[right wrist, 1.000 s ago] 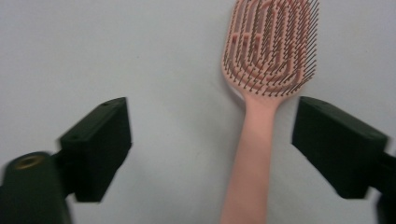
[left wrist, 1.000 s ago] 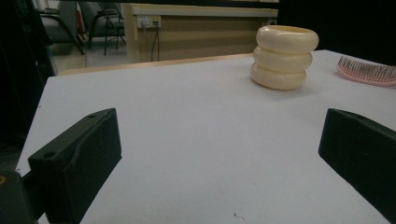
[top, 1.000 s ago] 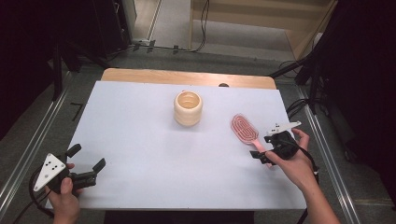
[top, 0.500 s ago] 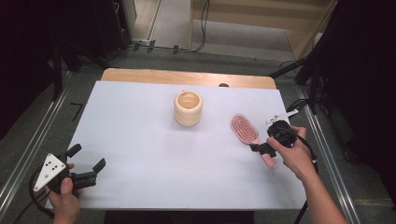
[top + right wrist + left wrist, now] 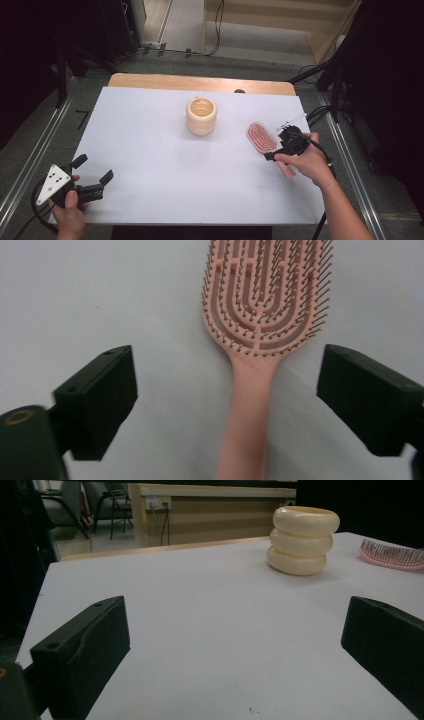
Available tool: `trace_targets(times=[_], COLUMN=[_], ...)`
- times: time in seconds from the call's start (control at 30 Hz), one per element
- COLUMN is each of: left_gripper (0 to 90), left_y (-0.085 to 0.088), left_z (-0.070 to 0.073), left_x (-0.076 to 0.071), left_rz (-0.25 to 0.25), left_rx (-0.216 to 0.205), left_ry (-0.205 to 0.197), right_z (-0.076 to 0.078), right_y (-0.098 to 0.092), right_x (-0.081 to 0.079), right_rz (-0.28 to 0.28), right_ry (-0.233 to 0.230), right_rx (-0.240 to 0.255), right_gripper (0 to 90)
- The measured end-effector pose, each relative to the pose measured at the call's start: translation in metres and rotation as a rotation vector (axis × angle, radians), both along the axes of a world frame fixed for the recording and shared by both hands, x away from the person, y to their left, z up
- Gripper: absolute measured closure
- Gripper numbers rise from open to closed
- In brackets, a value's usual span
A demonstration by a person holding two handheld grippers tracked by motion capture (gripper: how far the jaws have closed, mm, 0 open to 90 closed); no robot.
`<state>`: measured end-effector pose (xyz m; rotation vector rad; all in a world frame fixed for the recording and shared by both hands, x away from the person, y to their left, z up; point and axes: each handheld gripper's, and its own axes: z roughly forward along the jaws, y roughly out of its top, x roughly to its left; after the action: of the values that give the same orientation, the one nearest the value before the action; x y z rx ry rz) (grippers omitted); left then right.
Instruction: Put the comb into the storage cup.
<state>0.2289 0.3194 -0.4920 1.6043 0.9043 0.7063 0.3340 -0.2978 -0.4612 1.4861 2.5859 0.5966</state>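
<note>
Left tongs [image 5: 92, 176] rest low at the near left corner of the bench [image 5: 150, 150], well apart from the cream ribbed cup [image 5: 201, 116] and on its near-left side; jaws spread wide, nothing between them, as the left gripper view confirms, with bare bench surface in the gap and the cup [image 5: 302, 540] standing upright far ahead. Cup sits mid-bench toward the far edge, untouched. To the right of the cup, well apart from it, lies the pink hairbrush [image 5: 262, 138], flat on the bench, bristles up, head toward the far side and handle pointing back toward the person. Right tongs [image 5: 280, 145] hang directly over the handle, farther right of the cup than the brush head; in the right gripper view the hairbrush [image 5: 260, 340] handle runs up the middle of the gap, jaws spread wide on either side, neither one touching it. Judgement: the step in hand is the approach for a pick of the brush by its handle; alignment looks good, no grasp yet. Next move calls for a short descent until the jaws flank the handle just below the head, then a firm close across the narrow width, keeping clear of the bristles.
</note>
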Motion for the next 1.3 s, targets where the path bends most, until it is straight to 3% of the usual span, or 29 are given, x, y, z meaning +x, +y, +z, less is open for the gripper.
trace_targets(times=[0.07, 0.33, 0.57, 0.93, 1.17, 1.3], left_gripper=[0.0, 0.0, 0.0, 0.0, 0.0, 0.0], left_y=[0.000, 0.000, 0.000, 0.000, 0.000, 0.000], left_z=[0.000, 0.000, 0.000, 0.000, 0.000, 0.000], left_x=[0.000, 0.000, 0.000, 0.000, 0.000, 0.000], left_rz=[0.000, -0.001, -0.002, -0.002, -0.003, -0.004], left_rx=[-0.001, -0.002, 0.003, -0.001, -0.001, 0.001], left_ry=[0.000, 0.000, 0.000, 0.000, 0.000, 0.001], right_z=[-0.003, -0.011, -0.013, -0.022, -0.025, -0.026], right_y=[0.002, 0.005, 0.005, 0.007, 0.009, 0.004], right_x=[0.002, 0.008, 0.012, 0.016, 0.014, 0.013], right_rz=[-0.011, -0.045, -0.083, -0.049, -0.033, -0.023], right_ry=[0.016, 0.074, 0.086, 0.093, 0.079, 0.070], right_rx=[-0.021, -0.071, -0.107, -0.159, -0.170, -0.144], right_gripper=[14.1, 39.9, 49.5, 55.7, 57.5, 63.3])
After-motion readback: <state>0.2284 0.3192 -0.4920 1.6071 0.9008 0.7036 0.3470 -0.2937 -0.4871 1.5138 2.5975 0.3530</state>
